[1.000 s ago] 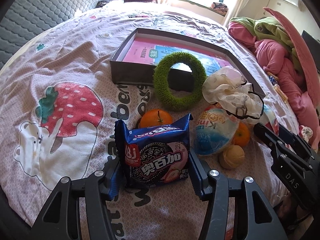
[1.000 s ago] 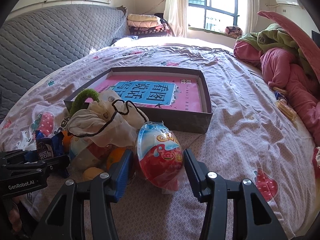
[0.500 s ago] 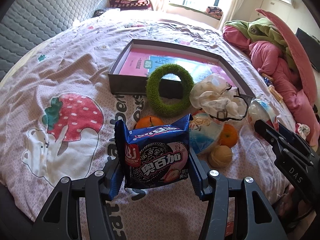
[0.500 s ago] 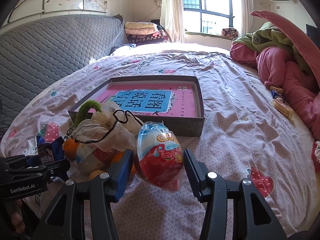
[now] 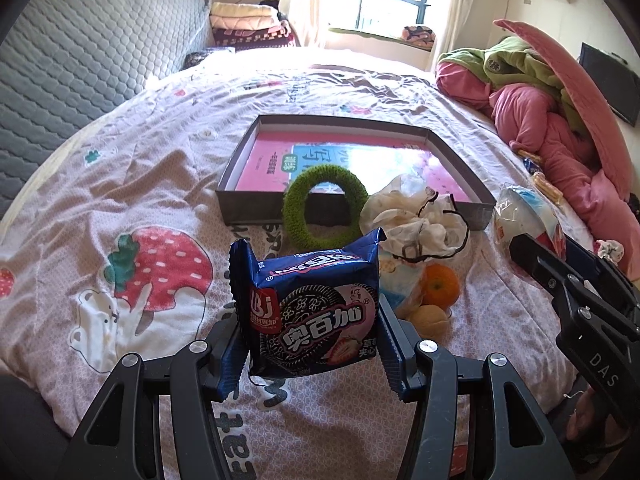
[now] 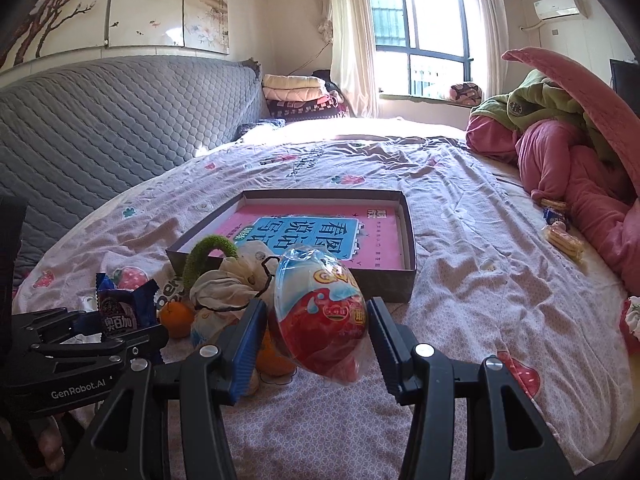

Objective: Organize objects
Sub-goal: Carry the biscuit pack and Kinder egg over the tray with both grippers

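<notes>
Far left, the grey quilted headboard [image 6: 120,120] backs a bedsheet [image 5: 120,184] printed with strawberries. The left gripper [image 5: 312,344] is clamped on a dark blue cookie packet [image 5: 316,312] (big white "奥百加", red "BJ" badge), held up off the sheet; "GenRobot.AI" is on its body in the right wrist view. Behind it a green fuzzy ring [image 5: 324,212] leans on the shallow grey box [image 5: 256,208], which holds a pink book reading "看图说话". Next come a crumpled cloth [image 5: 416,216], an orange [image 5: 440,284] and a walnut [image 5: 430,320]. The right gripper [image 6: 316,340] (marked "DAS") squeezes a red-and-blue egg-shaped toy pack [image 6: 320,316] above the bed, near the box's near right corner.
</notes>
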### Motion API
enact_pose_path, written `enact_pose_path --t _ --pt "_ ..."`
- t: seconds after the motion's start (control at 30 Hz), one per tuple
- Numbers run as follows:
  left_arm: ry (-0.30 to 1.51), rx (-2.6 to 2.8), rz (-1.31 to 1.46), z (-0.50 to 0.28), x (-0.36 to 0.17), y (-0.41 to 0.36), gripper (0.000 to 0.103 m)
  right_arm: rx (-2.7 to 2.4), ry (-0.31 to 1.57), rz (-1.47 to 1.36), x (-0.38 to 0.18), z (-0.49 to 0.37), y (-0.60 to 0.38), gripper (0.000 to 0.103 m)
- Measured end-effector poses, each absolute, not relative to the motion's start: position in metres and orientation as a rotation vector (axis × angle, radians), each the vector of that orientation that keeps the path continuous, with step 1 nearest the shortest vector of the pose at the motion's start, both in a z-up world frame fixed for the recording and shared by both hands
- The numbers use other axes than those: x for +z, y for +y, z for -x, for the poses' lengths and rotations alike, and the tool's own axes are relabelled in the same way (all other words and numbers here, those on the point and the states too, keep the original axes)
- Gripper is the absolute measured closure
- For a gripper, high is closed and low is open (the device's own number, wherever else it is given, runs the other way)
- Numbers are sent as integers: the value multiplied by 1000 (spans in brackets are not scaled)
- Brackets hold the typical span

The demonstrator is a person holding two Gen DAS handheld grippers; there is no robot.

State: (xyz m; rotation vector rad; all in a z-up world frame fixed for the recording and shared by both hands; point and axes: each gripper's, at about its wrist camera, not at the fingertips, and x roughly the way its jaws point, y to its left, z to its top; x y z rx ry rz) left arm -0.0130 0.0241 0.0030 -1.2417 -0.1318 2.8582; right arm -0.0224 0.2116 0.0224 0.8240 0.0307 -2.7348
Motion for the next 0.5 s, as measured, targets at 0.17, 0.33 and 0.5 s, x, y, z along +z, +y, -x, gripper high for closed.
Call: enact_pose_path --t 0.17,0.33,0.5 --pt "-92 2878 1203 13 9 27 45 -2734 28 -801 25 20 211 51" --pt "-80 2880 1189 17 9 27 45 -2719 12 -813 24 21 211 51" --pt "-89 2882 1181 20 9 24 45 -2722 9 -809 24 20 211 51"
